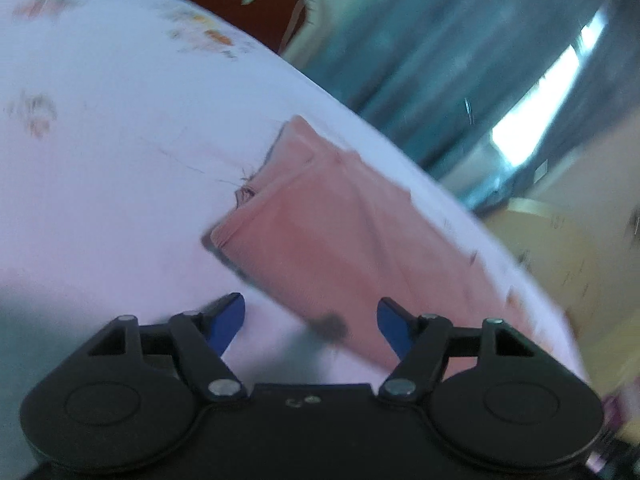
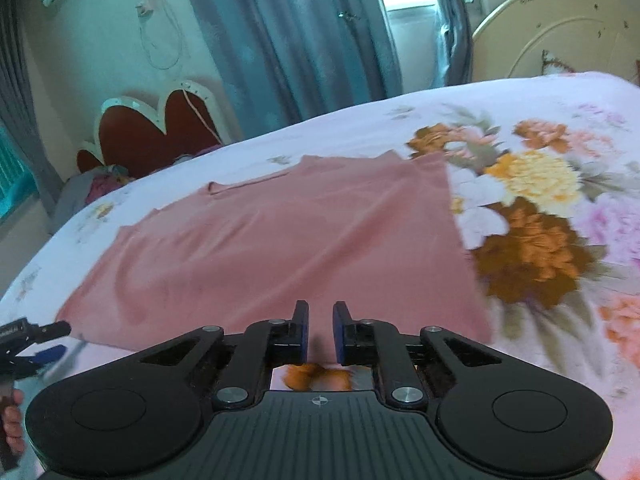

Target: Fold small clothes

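Each fisheye camera sits just behind its own hand-held gripper, angled down over the bed. The left view is rolled and blurred. Both share the pink garment close ahead.

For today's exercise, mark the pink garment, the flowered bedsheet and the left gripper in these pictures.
pink garment (image 2: pixel 280 248): right wrist view, middle of the cloth.
flowered bedsheet (image 2: pixel 532 176): right wrist view, yellow flower print.
left gripper (image 1: pixel 310 320): left wrist view, midway between its blue fingertips.

Both matte black plastic grippers, left and right, are showing blue pads on the fingers, silver pivot screws behind them, and round housings flanking each base.
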